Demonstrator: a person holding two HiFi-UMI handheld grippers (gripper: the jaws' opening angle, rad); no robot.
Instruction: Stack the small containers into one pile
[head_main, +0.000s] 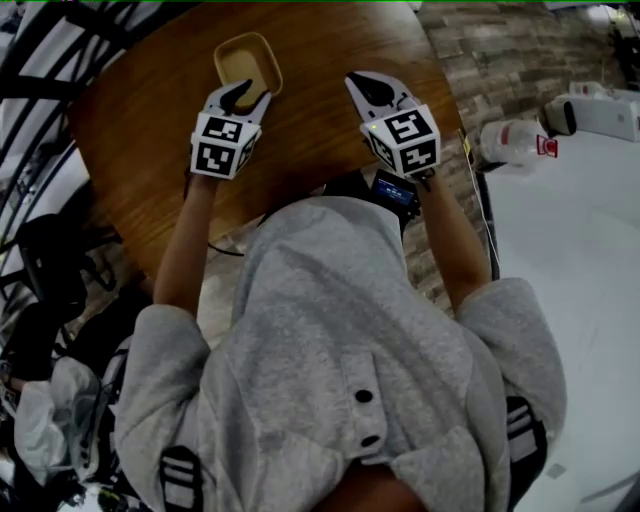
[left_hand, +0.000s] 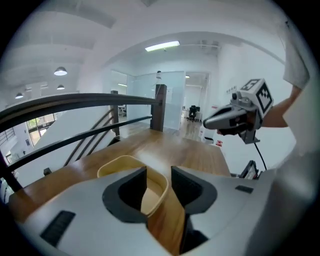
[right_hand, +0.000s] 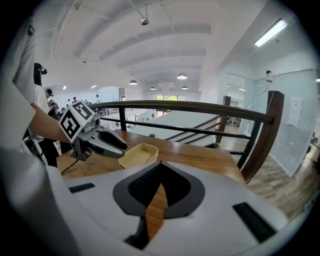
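Your left gripper (head_main: 243, 97) has its jaws wide apart at the near edge of the tan container (head_main: 247, 60), which sits on the far part of the desk (head_main: 140, 140). The container's near right rim stands between those jaws, unpinched. Your right gripper (head_main: 368, 88), right of the container and apart from it, has its jaws together on nothing.

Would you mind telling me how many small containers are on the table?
1 that shows: a tan container on the wooden table, just ahead of the left gripper's open jaws. Others may be nested inside it.
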